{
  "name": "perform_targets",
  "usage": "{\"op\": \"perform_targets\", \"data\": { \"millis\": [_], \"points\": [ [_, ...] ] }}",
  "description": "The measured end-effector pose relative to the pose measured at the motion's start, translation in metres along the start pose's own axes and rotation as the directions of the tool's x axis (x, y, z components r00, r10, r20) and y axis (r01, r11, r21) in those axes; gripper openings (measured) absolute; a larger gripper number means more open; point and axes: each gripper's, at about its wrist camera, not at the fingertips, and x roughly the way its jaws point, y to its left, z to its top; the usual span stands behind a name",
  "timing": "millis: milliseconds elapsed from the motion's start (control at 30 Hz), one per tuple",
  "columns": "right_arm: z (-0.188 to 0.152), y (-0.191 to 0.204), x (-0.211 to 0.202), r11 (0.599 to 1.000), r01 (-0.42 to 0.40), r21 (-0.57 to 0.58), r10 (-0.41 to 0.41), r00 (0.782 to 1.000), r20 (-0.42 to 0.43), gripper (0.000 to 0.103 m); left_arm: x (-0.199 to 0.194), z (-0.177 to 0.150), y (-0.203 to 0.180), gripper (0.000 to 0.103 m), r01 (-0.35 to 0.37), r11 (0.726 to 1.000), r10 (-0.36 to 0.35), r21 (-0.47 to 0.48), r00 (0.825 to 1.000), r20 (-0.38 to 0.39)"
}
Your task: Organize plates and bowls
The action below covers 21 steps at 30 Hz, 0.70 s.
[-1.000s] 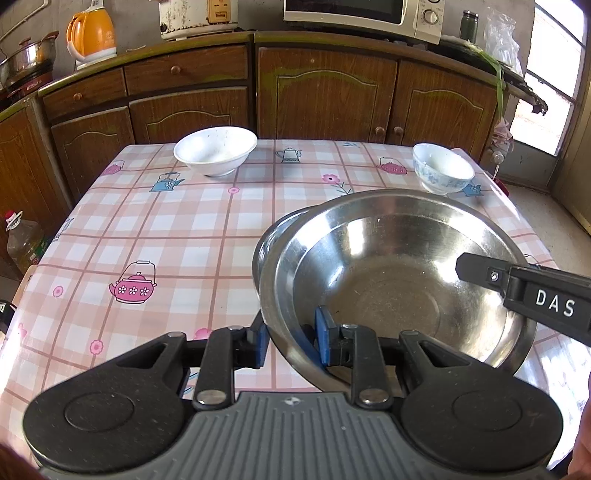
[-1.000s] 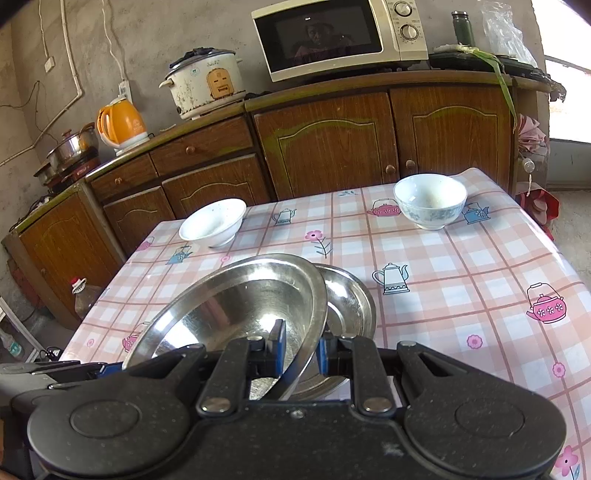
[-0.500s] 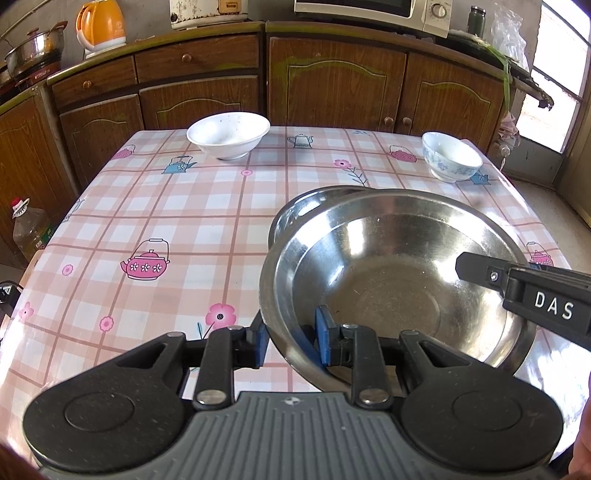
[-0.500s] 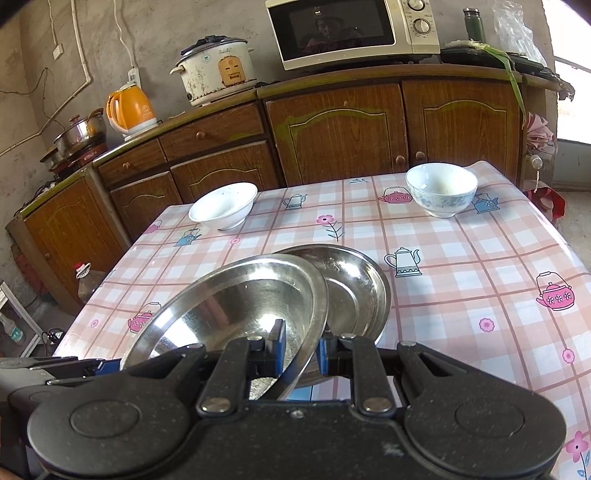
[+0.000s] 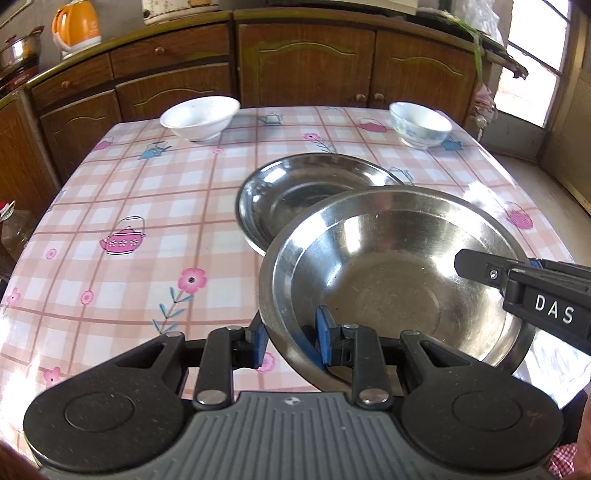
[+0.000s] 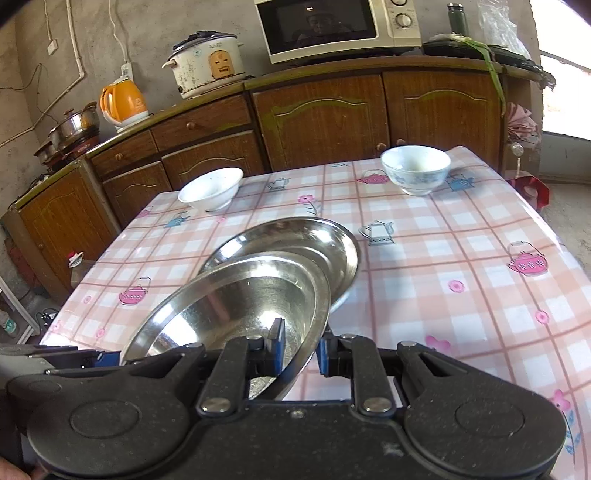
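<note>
A large steel bowl (image 5: 391, 280) (image 6: 240, 299) hangs over the table's near part, held by both grippers. My left gripper (image 5: 291, 339) is shut on its near-left rim. My right gripper (image 6: 299, 347) is shut on the opposite rim and shows at the right of the left wrist view. Just beyond the held bowl a second steel bowl (image 5: 295, 195) (image 6: 325, 240) rests on the table, partly covered by it. A plain white bowl (image 5: 199, 118) (image 6: 210, 188) stands at the far left. A blue-patterned white bowl (image 5: 419, 123) (image 6: 415, 170) stands at the far right.
The table carries a pink checked cloth (image 5: 129, 206) with teapot prints. Brown cabinets (image 6: 321, 118) run behind it, bearing an orange kettle (image 6: 123, 101), a rice cooker (image 6: 207, 64) and a microwave (image 6: 336, 27). A bottle (image 5: 14, 229) stands on the floor at the left.
Both grippers have drawn the large steel bowl back toward the near edge and slightly down. The second steel bowl beyond it now shows far more of itself.
</note>
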Motion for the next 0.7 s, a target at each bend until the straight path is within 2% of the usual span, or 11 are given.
{"op": "perform_targets", "data": {
  "millis": [433, 700],
  "points": [
    [-0.028, -0.052, -0.026, 0.99, 0.113, 0.083, -0.113, 0.994, -0.002, 0.023, 0.015, -0.012, -0.049, 0.028, 0.119, 0.984, -0.116, 0.135, 0.993, -0.027],
    [-0.04, -0.079, -0.025, 0.971, 0.181, 0.155, -0.176, 0.983, -0.043, 0.023, 0.029, -0.015, -0.075, 0.029, 0.15, 0.966, -0.144, 0.209, 0.989, -0.046]
  ]
}}
